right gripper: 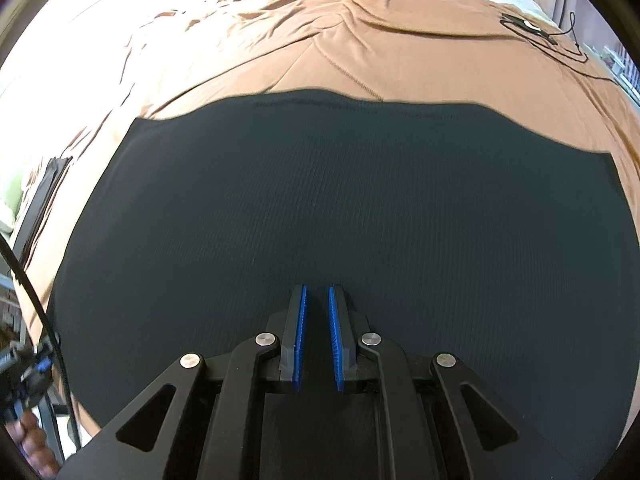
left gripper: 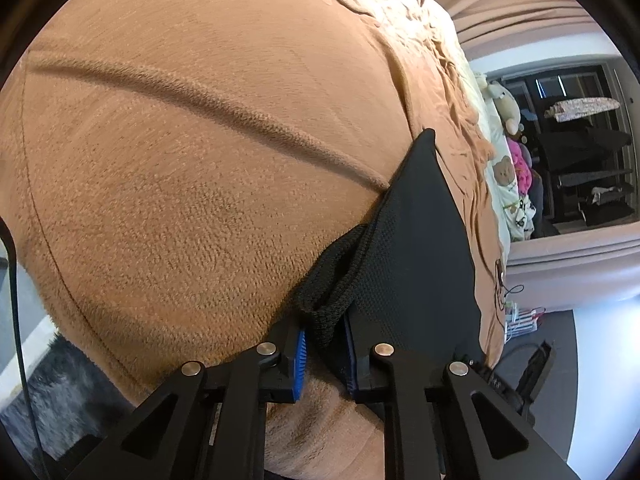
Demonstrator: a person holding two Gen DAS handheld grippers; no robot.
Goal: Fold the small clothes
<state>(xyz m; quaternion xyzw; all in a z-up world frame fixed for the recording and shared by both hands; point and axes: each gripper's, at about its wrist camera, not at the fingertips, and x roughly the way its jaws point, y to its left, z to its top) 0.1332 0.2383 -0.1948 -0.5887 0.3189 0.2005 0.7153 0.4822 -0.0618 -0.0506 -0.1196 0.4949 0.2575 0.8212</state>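
**Ana:** While the left gripper (left gripper: 325, 334) pinches only a bunched corner of the black ribbed knit garment (right gripper: 340, 216), what worries you most?

**Ben:** That the bite is thin. Its blue pads are closed on a wad of edge fabric, and if that wad is only one layer, a lift could peel the corner free or drag the rest askew across the brown fleece blanket (left gripper: 192, 152) on the bed.

**Ana:** And the right gripper (right gripper: 317, 336)?

**Ben:** It hovers low over the middle of the garment, which lies spread flat on the blanket, with a narrow gap between its pads and nothing in that gap. I can't quite tell from this angle whether the tips touch the cloth. If they press down while the left pulls, the knit could stretch or wrinkle instead of folding cleanly.

**Ana:** Anything else?

**Ben:** Fleece grips knitwear, so a dragged edge may snag and leave the fold crooked. The black cable (right gripper: 560, 42) farther up the bed sits well apart.
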